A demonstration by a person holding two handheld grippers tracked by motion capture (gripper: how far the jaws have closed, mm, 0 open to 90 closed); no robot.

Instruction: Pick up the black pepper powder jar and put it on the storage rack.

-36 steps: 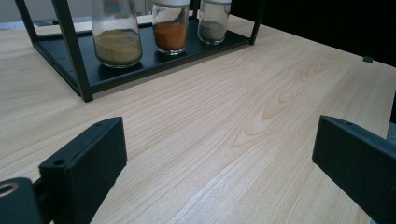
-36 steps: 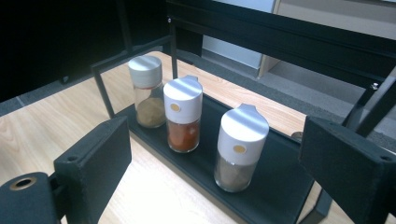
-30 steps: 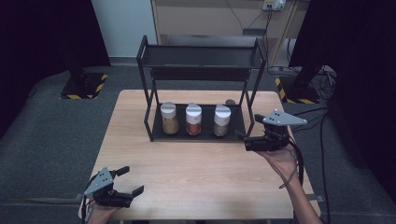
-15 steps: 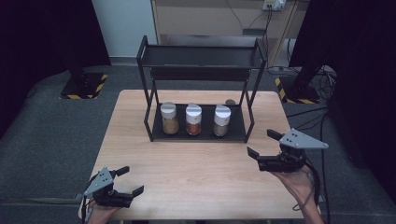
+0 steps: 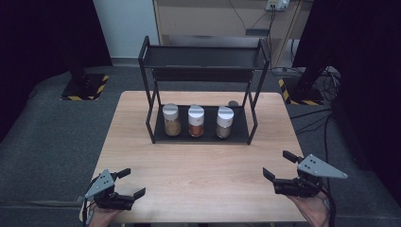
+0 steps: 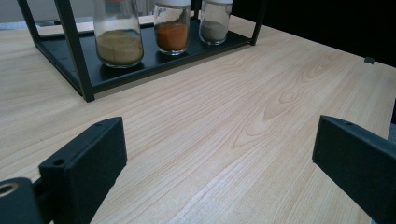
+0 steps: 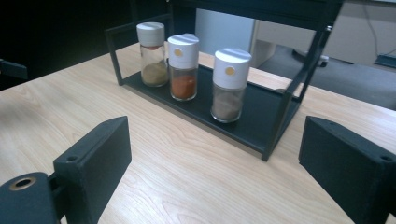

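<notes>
Three spice jars sit in a row on the bottom shelf of the black rack (image 5: 203, 56), which stands toward the far side of my wooden surface (image 5: 198, 175): the yellow-brown jar (image 5: 171, 120), the orange jar (image 5: 196, 121) and the grey-brown jar (image 5: 224, 122), all upright with white caps, close together but apart. My left gripper (image 5: 127, 183) is down at the near left corner, jaws spread wide with nothing in them. My right gripper (image 5: 280, 165) hangs at the near right edge, jaws wide apart and empty too. Both sit well away from the rack and point roughly at it.
</notes>
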